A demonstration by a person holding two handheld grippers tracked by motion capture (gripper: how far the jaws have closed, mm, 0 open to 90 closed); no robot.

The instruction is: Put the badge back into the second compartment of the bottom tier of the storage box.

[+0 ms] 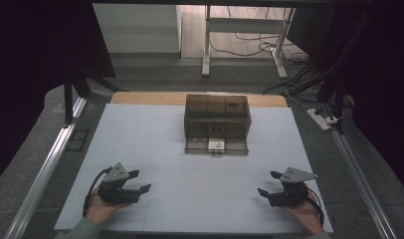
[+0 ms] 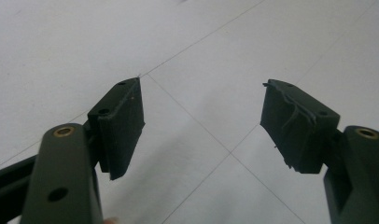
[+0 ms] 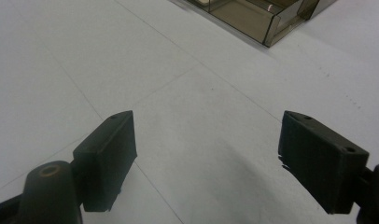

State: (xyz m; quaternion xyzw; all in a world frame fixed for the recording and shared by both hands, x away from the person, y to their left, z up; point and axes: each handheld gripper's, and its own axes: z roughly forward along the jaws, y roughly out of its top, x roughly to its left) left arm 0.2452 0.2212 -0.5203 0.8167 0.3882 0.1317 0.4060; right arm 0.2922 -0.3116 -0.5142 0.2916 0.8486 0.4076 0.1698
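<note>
Both grippers, left gripper [image 1: 139, 181] and right gripper [image 1: 269, 183], rest spread and empty on white table [image 1: 155, 144]. Smoky translucent drawer box [image 1: 217, 117] stands far centre, bottom drawer [image 1: 216, 146] pulled out; contents indistinct.

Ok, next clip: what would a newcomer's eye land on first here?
Probably the smoky transparent box standing alone at the far middle of the white table, its lowest drawer pulled out toward the person. Then the two hand-held grippers at the near edge, the left gripper and the right gripper, both open, holding nothing and angled inward.
</note>
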